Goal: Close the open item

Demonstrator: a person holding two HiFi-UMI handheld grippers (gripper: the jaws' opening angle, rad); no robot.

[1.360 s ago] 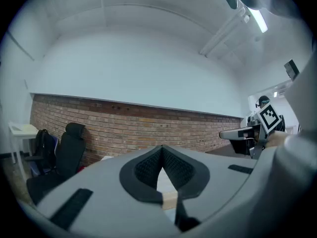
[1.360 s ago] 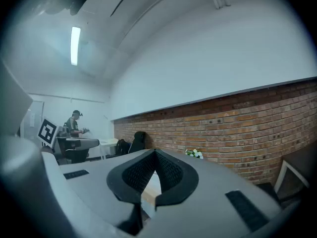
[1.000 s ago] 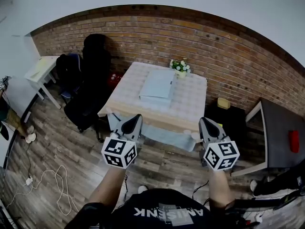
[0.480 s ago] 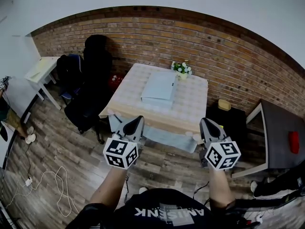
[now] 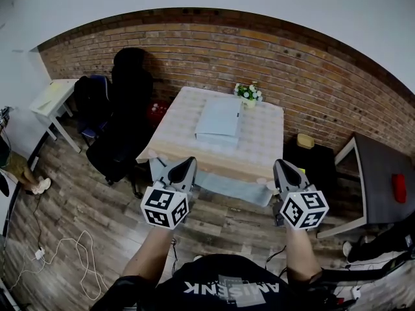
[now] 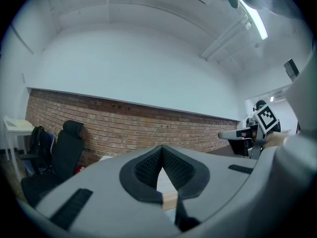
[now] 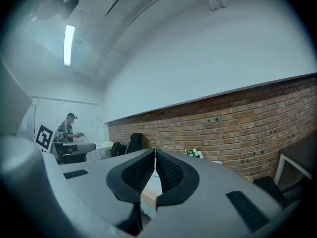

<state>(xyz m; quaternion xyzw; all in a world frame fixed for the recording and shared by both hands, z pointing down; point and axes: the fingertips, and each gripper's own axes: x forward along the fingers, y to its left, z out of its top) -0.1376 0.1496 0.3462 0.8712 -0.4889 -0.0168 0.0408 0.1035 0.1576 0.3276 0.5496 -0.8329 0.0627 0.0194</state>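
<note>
A pale blue flat item lies on the light-topped table by the brick wall, a step or so ahead of me. From here I cannot tell how far it stands open. My left gripper and my right gripper are held side by side short of the table's near edge, well clear of the item. Both are shut with nothing between the pads. In the left gripper view the fingertips meet, and in the right gripper view they also meet.
A small pot of white flowers stands at the table's far edge beside the item. A black office chair sits left of the table, with a white side table further left. A dark table with a red object is at right. A cable lies on the floor.
The table and the blue item have drifted slightly to the right in the head view. Both grippers keep the same pose and stay shut.
</note>
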